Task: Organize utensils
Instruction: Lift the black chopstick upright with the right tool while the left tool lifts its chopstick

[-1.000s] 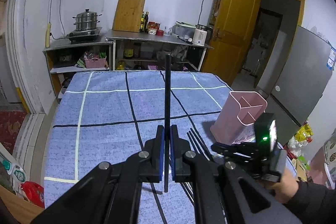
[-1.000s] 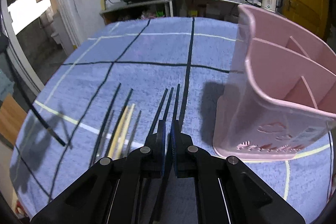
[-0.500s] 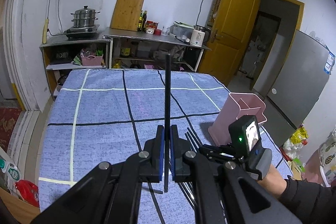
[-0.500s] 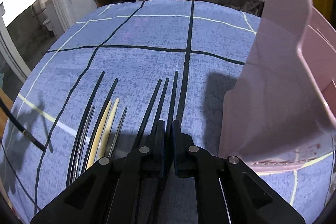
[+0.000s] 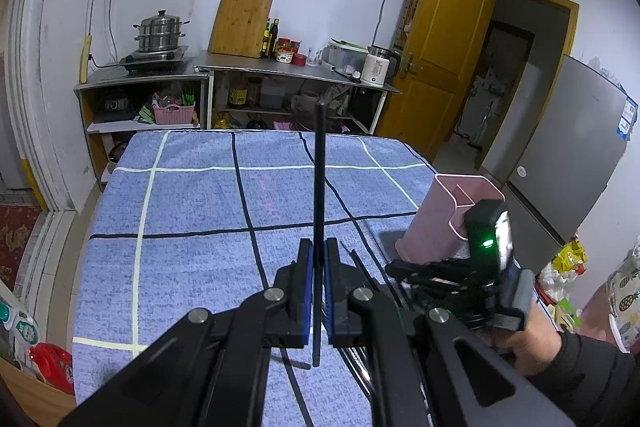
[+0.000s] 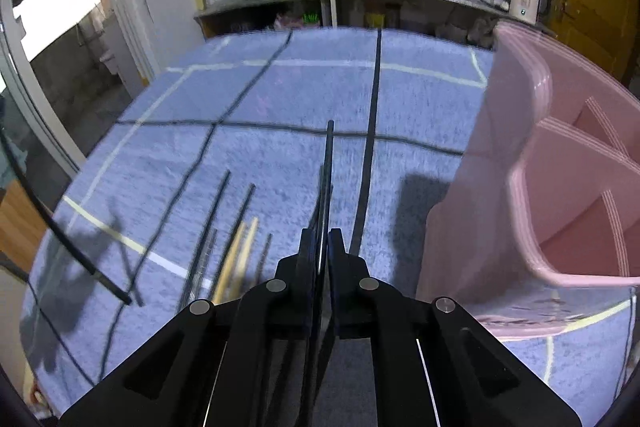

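Left claw [image 5: 316,259]: jaws clamped on single black chopstick [image 5: 319,179], stick upright, raised above blue checked cloth-covered table [image 5: 192,211].
Right claw [image 6: 324,251]: jaws closed on another black chopstick [image 6: 329,163], lifted off cloth, tip pointing toward far table edge.
Pink plastic divided utensil holder [image 6: 560,187]: upright near right table edge, just beside right claw.
Loose chopsticks, black and pale wooden [image 6: 236,243]: lying in row on cloth near front edge, left of right claw.

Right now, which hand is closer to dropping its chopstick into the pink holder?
Probably the right gripper. Its black chopstick is beside the pink holder. The left gripper holds its chopstick farther away.
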A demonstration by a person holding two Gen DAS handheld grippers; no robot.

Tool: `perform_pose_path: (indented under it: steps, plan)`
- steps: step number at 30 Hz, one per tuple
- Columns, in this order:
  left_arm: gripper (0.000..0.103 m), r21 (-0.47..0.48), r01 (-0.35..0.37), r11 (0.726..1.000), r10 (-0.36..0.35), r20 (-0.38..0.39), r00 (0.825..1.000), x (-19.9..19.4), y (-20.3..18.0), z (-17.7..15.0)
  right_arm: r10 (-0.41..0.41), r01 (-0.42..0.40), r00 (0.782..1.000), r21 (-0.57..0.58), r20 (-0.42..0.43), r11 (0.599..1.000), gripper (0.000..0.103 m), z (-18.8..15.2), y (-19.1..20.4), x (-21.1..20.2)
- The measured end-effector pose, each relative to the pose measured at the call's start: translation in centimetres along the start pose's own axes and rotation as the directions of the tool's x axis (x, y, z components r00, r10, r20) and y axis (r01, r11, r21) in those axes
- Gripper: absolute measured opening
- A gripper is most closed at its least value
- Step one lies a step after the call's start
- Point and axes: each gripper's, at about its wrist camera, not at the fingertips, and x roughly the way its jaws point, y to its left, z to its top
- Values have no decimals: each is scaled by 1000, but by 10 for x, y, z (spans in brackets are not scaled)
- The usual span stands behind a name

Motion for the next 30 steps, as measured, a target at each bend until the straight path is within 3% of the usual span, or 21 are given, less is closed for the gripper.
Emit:
perform_pose_path:
  steps: [8,11,14,20,30]
  plan:
    - [5,23,-3,1000,2,20,1000,-15,-13,4,37,-39,991,12,131,999,6,10,1,-66]
    - [5,37,-5,999,4,33,999,-23,-19,7,40,-42,989,10,140,999,5,11,0,-75]
    - [5,41,-6,999,5,36,999,-26,-21,9,57,-59,993,11,99,998,5,6,0,-65]
    - [5,36,-9,999,7,33,999,-28,-20,5,18,-18,1000,-8,4,1000,6,-11,8,-19]
    - [5,-9,-5,1000,5,8,1000,-15,0,-1,-9,8,995,-6,-95,1000,6,-21,-1,34]
